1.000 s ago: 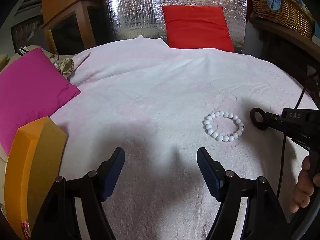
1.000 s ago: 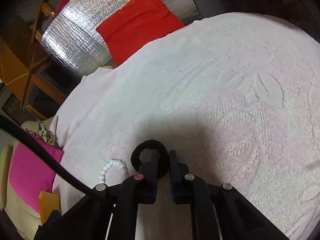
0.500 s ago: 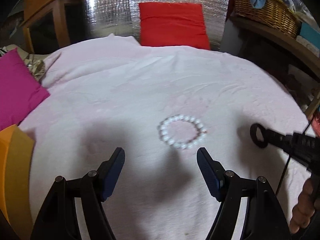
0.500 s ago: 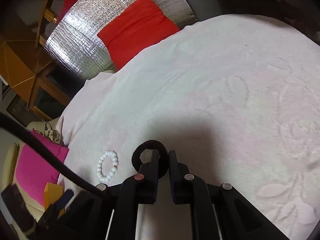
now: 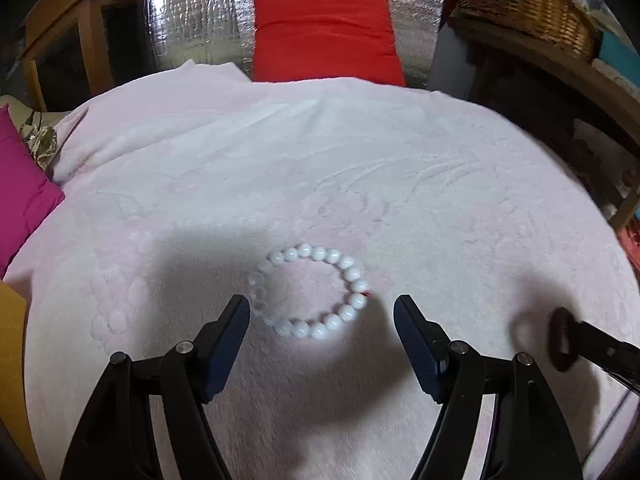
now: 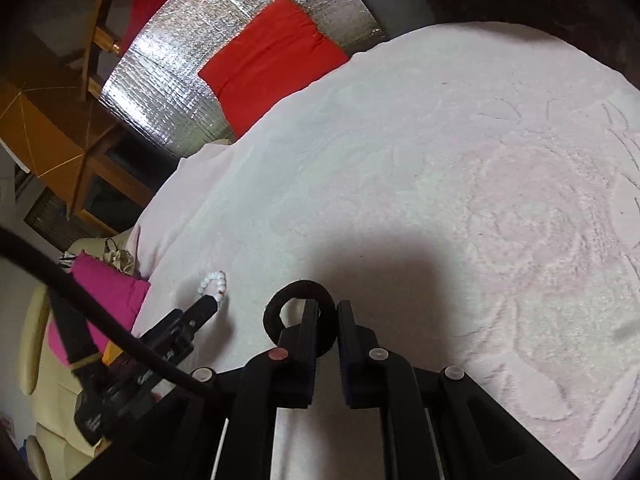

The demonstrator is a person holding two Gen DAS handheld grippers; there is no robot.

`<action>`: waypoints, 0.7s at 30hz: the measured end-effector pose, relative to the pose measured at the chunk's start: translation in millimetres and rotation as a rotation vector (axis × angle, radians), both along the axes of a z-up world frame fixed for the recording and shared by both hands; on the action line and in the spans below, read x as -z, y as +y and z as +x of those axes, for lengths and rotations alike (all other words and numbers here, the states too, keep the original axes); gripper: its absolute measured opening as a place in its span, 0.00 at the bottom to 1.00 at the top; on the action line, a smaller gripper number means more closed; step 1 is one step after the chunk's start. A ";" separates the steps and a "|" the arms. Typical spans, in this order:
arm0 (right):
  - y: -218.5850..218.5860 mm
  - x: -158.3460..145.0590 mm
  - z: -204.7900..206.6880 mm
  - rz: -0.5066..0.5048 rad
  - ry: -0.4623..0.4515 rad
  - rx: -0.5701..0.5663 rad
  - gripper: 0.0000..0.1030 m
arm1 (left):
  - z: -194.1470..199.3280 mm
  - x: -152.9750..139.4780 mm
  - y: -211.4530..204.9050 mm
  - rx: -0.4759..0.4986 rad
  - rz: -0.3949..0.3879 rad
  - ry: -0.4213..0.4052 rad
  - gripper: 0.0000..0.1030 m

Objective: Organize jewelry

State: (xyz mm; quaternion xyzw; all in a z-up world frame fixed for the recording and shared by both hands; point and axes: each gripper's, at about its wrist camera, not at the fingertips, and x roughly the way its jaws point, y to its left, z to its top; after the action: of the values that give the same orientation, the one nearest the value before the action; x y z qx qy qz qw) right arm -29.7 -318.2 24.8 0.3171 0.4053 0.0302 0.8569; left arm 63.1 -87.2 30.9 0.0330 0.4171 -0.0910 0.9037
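Across a pale pink blanket (image 5: pixel 360 168) with a raised floral pattern, spread wide over a soft surface, two hand-held grippers work at sorting jewelry. Behind the blanket stands a silver quilted foil panel (image 5: pixel 192 12), with a red cushion (image 5: pixel 324 36) leaning against it at the far edge. A magenta cushion (image 5: pixel 20 188) lies off the blanket's left side, and a wicker basket (image 5: pixel 524 8) sits on a wooden shelf at the upper right. An orange box (image 5: pixel 10 360) shows at the left border of the left wrist view.

Nearer the camera, the left gripper (image 5: pixel 322 312) points down at the blanket with its blue-padded fingers spread wide and nothing between the pads. A white bead bracelet (image 5: pixel 310 292) lies flat on the blanket as a closed ring, just ahead of those fingertips and roughly centred in the gap; its left side comes close to the left fingertip, though whether they touch cannot be told. A small red spot marks the bracelet's right side.

To the right, the right gripper (image 6: pixel 328 312) has its fingers drawn nearly together, pinching a black ring-shaped band (image 6: pixel 300 312) that stands up from the tips above the blanket. From the left wrist view the same band appears dark and blurred at the right edge, well apart from the bracelet.
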 end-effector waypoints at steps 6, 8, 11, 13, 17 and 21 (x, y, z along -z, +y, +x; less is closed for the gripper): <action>-0.8 3.0 8.5 0.028 0.004 -0.013 0.10 | 19.9 12.3 5.5 -0.052 -0.018 0.027 0.73; 1.9 3.1 10.4 0.025 0.001 -0.022 0.10 | 21.5 11.7 2.9 -0.045 -0.012 0.017 0.73; 5.0 3.3 13.9 0.019 0.001 -0.025 0.10 | 24.4 12.9 4.9 -0.043 -0.026 0.027 0.72; 6.6 3.7 15.3 0.012 0.002 -0.025 0.10 | 22.1 11.3 5.5 -0.033 -0.036 0.020 0.57; 11.6 2.9 16.4 -0.001 0.001 -0.024 0.10 | 15.7 7.3 4.5 0.015 -0.043 0.020 0.19; 18.2 0.5 15.3 -0.015 -0.005 -0.033 0.10 | 7.4 2.9 12.3 0.028 -0.079 0.050 0.17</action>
State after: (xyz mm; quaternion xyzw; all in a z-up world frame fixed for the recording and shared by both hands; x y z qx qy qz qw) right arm -14.4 -300.0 24.3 0.3039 0.4083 0.0419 0.8597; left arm 70.5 -74.9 28.0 0.0007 0.4349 -0.1208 0.8923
